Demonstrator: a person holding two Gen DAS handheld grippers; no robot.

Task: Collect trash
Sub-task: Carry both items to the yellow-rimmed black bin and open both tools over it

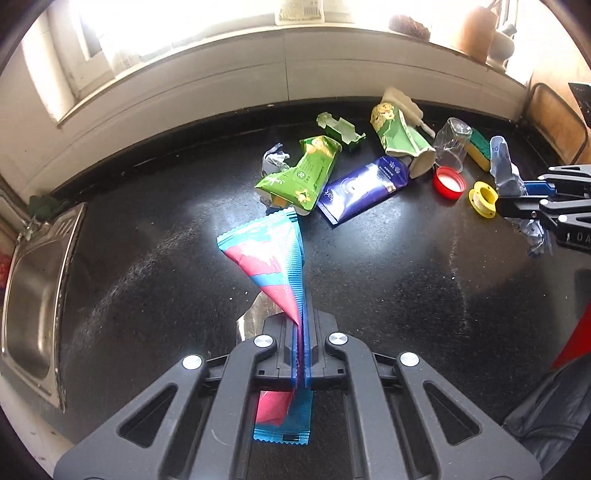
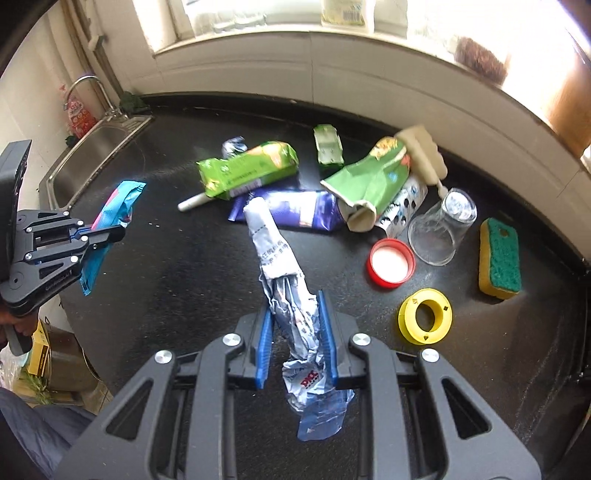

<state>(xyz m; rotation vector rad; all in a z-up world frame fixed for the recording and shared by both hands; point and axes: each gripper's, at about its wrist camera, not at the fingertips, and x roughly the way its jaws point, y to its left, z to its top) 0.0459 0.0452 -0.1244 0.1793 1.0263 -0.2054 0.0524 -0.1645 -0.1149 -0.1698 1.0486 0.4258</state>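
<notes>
Left wrist view: left gripper [image 1: 301, 354] clamped on a pink-and-blue snack wrapper [image 1: 275, 254], pinched along one fold, most of the film fanning forward and a tail hanging below the jaws; seen from the right wrist too [image 2: 114, 212], wrapper lifted clear of the countertop. Right wrist view: right gripper [image 2: 295, 343] closed partway around a crumpled silver-blue wrapper [image 2: 280, 280], blue pads [image 2: 327, 332] pressed into its sides, long end sticking forward, ragged end drooping behind.

Remaining trash near the back: green snack bag [image 2: 247, 171], purple wrapper [image 2: 295, 212], torn green carton [image 2: 369, 181], small green box [image 2: 328, 147], red cap [image 2: 390, 263], yellow ring [image 2: 424, 315]; beside these, an overturned clear glass [image 2: 441, 230] and a green-and-yellow sponge [image 2: 498, 258], probably not trash.

Risks, as judgement: thin film slipping from the left pinch, held by an edge only; crumpled wrapper springing loose from the right jaws, grip looking soft; a careless reach knocking the glass, lying just beside the cap.

Black speckled countertop [image 1: 369, 258], glossy with window glare; steel sink [image 1: 33, 295] at the left end, faucet [image 2: 90, 86] behind; white tiled ledge under a bright window [image 1: 184, 29]; no bin in view.
</notes>
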